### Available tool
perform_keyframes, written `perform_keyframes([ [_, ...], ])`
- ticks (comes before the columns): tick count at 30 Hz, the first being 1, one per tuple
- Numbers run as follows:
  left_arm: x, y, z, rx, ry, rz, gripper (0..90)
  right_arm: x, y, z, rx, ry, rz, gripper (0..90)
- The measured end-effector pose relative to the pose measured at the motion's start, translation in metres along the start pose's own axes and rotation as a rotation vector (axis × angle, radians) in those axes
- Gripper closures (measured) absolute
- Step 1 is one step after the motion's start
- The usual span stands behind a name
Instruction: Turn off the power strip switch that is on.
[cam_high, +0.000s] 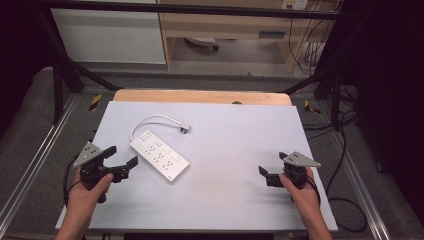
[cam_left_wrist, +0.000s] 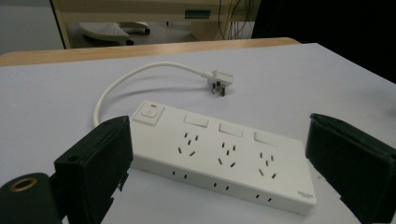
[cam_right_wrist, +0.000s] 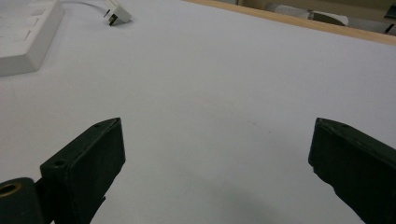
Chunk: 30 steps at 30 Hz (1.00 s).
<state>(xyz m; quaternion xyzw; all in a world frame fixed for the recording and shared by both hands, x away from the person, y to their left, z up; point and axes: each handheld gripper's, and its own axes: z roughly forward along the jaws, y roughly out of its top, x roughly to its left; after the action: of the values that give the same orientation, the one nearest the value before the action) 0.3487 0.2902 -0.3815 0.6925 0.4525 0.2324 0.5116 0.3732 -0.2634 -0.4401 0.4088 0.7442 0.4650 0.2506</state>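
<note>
Nothing looks started: the power strip lies untouched on the tabletop, just beside my spread left claw. My right claw, spread too, holds nothing.

power strip cut off at frame edge, brand mark too small to read

White power strip lies flat on left half of table, long axis diagonal, switch end far-left, other end near-right. Top face up: red-marked rocker switch at far end, then three socket groups, each under own blank button. Short white cord loops from switch end, arcs far and right, ends in plug resting on table, prongs probably pointing near.
</note>
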Motion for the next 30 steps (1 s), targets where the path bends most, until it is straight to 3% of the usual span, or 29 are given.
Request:
perform_keyframes([
  [9, -0.005, 0.019, 0.012, -0.025, -0.036, 0.011, 7.7, 0.000, 0.000, 0.000, 0.004, -0.007, -0.009, 3.7],
  [20, -0.012, 0.041, 0.035, -0.044, -0.040, 0.035, 9.0, -0.001, 0.000, 0.000, 0.000, -0.009, -0.012, 3.5],
  [30, -0.011, 0.046, 0.056, -0.051, -0.026, 0.030, 10.5, -0.001, 0.000, 0.000, 0.006, -0.014, -0.019, 3.4],
])
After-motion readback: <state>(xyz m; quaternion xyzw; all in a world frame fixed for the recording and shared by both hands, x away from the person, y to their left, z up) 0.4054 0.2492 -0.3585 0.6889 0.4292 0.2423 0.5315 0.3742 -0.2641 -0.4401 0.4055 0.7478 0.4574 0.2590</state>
